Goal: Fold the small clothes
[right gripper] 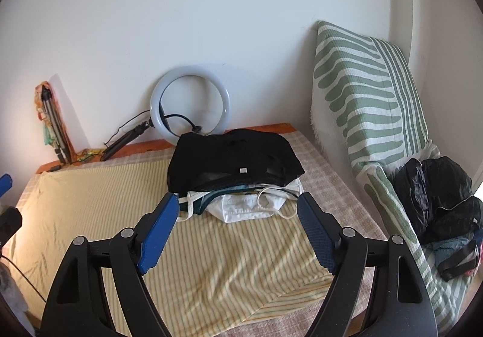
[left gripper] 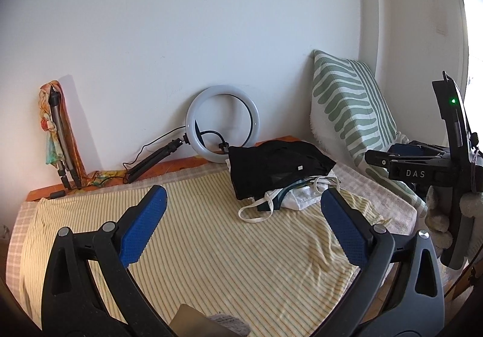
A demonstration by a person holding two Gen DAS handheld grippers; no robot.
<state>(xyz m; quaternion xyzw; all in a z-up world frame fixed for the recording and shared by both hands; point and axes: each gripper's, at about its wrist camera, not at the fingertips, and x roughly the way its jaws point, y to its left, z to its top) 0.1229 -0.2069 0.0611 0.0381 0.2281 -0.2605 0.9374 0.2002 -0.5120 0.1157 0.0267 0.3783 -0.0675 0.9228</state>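
Both my claws are spread wide and empty: left claw, right claw. Just in front of the clothes pile the striped sheet lies bare. I'm between garments, I judge; next I must pick the black top off the pile.

Ring light, striped cushion (green-white)
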